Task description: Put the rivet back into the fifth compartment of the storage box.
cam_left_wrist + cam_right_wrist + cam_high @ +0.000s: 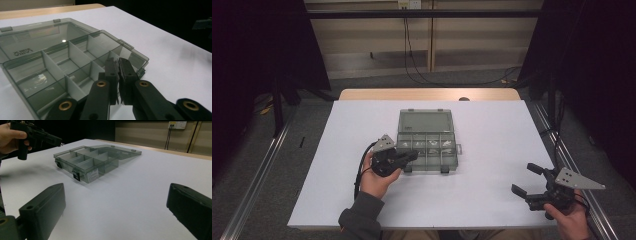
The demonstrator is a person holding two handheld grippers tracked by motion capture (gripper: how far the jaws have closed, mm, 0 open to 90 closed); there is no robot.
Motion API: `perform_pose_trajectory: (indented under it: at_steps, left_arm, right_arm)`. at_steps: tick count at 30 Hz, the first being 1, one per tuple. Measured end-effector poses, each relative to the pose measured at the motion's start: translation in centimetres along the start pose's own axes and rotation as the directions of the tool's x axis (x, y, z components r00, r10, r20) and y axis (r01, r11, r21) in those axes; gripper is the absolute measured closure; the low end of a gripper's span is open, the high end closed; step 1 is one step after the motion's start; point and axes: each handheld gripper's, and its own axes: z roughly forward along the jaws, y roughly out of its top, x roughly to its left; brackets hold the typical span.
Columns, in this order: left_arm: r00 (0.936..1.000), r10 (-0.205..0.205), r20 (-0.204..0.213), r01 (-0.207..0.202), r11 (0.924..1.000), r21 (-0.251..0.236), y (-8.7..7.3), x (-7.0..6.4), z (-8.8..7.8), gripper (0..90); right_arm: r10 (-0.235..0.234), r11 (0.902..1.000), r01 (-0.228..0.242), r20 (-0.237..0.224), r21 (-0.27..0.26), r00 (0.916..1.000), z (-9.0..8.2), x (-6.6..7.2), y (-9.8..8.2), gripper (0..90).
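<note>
Two grippers are mine here: the left gripper (pixel 412 156) hovers with jaws together, nothing between them, over the near-left corner of the open compartment box (pixel 427 140) at mid worktop (pixel 492 130); the right gripper (pixel 526 181) waits well apart, jaws wide.

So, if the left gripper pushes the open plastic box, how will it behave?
The plastic box looks thin and light, so it would probably slide on the smooth white table rather than tip, since it lies flat and low. Its open lid may flex at the hinge, and the small parts inside could shift.
</note>
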Motion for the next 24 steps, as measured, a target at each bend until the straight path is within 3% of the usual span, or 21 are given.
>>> perform_pose_trajectory:
  at_steps: [24]
  left_arm:
    - [0.9954,-0.041,-0.087,0.04,0.9992,-0.009,-1.0,2.2,-1.0,86.6]
  right_arm:
    - [0.0,1.0,0.0,0.0,0.0,1.0,0.0,0.0,0.0,2.4]
